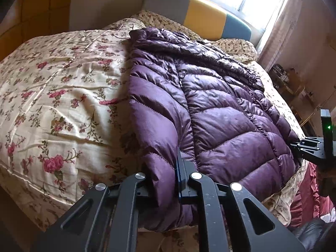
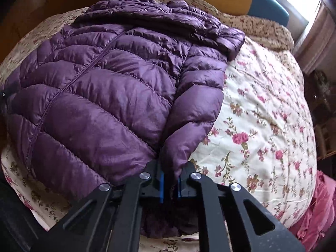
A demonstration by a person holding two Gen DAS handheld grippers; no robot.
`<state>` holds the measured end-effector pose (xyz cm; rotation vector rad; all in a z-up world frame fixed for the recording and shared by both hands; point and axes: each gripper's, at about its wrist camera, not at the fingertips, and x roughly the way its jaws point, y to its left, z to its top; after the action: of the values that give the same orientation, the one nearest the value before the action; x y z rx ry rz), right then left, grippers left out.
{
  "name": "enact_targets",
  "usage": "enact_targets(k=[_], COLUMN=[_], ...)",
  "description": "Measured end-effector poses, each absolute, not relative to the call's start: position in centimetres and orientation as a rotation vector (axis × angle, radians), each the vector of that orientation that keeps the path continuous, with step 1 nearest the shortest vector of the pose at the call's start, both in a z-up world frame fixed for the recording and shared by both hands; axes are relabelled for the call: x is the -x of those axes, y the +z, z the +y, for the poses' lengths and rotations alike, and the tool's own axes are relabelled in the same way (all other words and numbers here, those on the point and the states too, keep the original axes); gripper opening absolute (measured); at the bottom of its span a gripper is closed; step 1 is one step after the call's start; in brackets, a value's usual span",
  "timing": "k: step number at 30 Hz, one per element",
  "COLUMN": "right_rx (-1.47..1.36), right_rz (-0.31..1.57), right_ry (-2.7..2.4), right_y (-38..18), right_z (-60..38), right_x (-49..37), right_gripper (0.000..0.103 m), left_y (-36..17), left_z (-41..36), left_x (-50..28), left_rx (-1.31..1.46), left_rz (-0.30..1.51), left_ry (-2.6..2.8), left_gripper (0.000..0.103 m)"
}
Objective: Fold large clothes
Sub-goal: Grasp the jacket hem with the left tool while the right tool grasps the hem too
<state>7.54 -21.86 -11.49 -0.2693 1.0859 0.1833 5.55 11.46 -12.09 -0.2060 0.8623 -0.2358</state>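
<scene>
The step in hand looks like the start of the fold: both claws have taken hold of the jacket's [image 2: 100,88] near end, 1 on each side. The left gripper [image 1: 166,180] is clamped narrow on the purple fabric of the sleeve edge on its side; the right gripper [image 2: 169,185] is pinched tight on the cuff end of the other sleeve, its blue pads [image 2: 161,187] pressing the cloth between them. In the left view, the right gripper shows at the far edge of the jacket.

The next move, I judge, calls for lifting both ends together and carrying them over the body — evenly, or the slippery shell may slide and bunch.

The jacket is a quilted purple puffer, shiny and puffy, lying front up with its zip running down the middle and the hood [image 2: 147,14] spread at the far end. It lies on a bed [image 1: 52,96] under a floral cover, its near hem at the bed's edge — the padded headboard [image 1: 189,10] stands beyond the hood.
</scene>
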Motion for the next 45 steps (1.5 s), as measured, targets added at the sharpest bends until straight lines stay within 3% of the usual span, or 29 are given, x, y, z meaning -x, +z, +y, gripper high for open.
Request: enact_targets(k=[25, 35, 45], right_rx=[0.314, 0.296, 0.254], right_rz=[0.897, 0.81, 0.818], right_ry=[0.196, 0.157, 0.065], right_y=[-4.1, -0.9, -0.8], right_z=[-20.2, -20.2, -22.1], right_x=[-11.5, -18.2, -27.0], right_gripper=[0.006, 0.005, 0.005], left_y=[-6.8, -3.0, -1.0], left_z=[11.9, 12.3, 11.9], left_x=[-8.2, -14.1, -25.0], left_rx=[0.249, 0.254, 0.239], left_rz=[0.817, 0.756, 0.732], left_ry=[-0.315, -0.321, -0.274], left_gripper=[0.008, 0.007, 0.006])
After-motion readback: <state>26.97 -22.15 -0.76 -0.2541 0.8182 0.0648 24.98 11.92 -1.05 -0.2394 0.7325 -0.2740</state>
